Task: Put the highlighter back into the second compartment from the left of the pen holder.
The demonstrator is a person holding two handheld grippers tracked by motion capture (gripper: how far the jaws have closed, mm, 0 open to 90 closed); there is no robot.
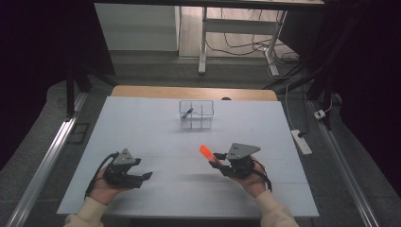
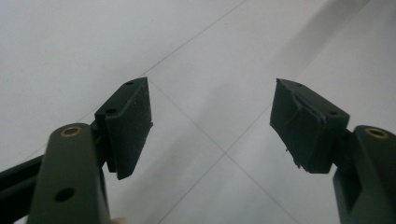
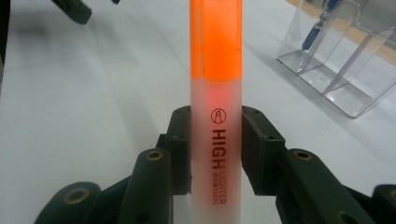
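A: Start with the surface. The white rectangular table (image 1: 156, 127) runs from the person's edge to a wooden strip at the far side.

B: Noted. Near its far middle stands a clear plastic compartmented organiser (image 1: 196, 115), with a blue pen (image 1: 188, 113) leaning in its left section.

A: Hands next. The left hand (image 1: 105, 189) rests low at the near left, palm up, cradling the left gripper (image 1: 147, 175), which points right.

B: Its jaws stand wide apart over bare table, nothing between them.

A: The right hand (image 1: 253, 182) sits at the near right, wrist raised. The right gripper (image 1: 218, 159) points up-left.

B: Jaws clamped on the white barrel of an orange-capped highlighter (image 3: 216, 116), cap end (image 1: 206, 152) angled up and away above the table, well short of the organiser.
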